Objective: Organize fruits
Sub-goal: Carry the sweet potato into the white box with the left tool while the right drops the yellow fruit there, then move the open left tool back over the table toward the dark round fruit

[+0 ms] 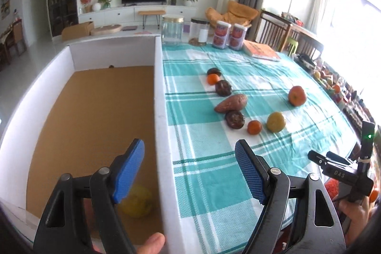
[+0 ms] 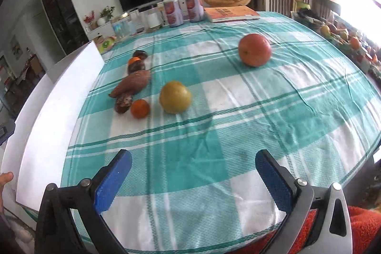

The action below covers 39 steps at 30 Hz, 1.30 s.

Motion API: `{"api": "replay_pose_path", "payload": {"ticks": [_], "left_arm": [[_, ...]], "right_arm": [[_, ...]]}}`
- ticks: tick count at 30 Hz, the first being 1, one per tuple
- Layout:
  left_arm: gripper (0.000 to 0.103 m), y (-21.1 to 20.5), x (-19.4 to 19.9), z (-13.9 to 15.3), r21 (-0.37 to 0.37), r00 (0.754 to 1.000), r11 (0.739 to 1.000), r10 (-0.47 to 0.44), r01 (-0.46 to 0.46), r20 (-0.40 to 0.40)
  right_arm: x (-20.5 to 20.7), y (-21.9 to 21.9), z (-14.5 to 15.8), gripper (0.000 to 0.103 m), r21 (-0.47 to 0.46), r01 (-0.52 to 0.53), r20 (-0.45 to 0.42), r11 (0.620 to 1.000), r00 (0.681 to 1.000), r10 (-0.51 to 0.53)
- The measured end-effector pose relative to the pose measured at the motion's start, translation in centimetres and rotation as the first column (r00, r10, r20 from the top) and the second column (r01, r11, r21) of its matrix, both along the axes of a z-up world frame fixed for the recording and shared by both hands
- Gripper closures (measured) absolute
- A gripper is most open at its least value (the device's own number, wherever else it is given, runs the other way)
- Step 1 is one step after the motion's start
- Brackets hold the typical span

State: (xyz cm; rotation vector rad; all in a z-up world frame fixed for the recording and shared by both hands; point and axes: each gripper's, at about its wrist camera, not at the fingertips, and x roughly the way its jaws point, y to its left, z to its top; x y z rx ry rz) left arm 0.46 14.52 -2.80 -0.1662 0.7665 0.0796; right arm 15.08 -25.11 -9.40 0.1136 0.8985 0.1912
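Black right gripper [image 1: 320, 158], jaws apart, reads "DAS".

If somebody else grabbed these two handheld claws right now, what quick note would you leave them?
Left gripper: open, empty, straddling the box wall.
Right gripper: open, empty, over the tablecloth.
Done: one yellow fruit lies in the box.
Left on the cloth: yellow fruit, big orange-red fruit, two small oranges, sweet potato, three dark fruits.
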Motion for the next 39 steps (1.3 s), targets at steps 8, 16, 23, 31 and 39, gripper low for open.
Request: {"api": "replay_pose_path", "payload": {"ticks": [8,16,23,31,39], "left_arm": [[0.022,-1.8,0.9,-1.1,0.121,0.996,0.993,0.028,-0.018,-0.082],[0.022,-3.5,1.6,-1.3,0.114,0.996,0.993,0.02,-0.01,-0.087],[0.022,-4.4,1.7,-1.5,0.136,0.996,0.991,0.012,-0.001,-0.085],[0.017,-4.7,-1.2,2.3,0.155,0.967,0.966,0.176,-0.206,0.186],[0.013,-10.4,-0.1,2.7,0.075,0.986,0.995,-0.075,0.064,0.15]], "right_arm": [[2.1,-5.0,-2.4,0.0,0.188,0.155,-0.133,0.97,0.982,-0.131],[3.5,-6.0,-3.3,0.0,0.173,0.24,-0.124,0.955,0.968,-0.22],[3.3,-5.3,-3.4,0.0,0.123,0.236,-0.108,0.964,0.969,-0.224],[3.0,-5.5,-3.3,0.0,0.141,0.237,-0.103,0.961,0.969,-0.224],[2.9,-5.5,-3.3,0.0,0.135,0.235,-0.103,0.963,0.969,-0.223]]}}
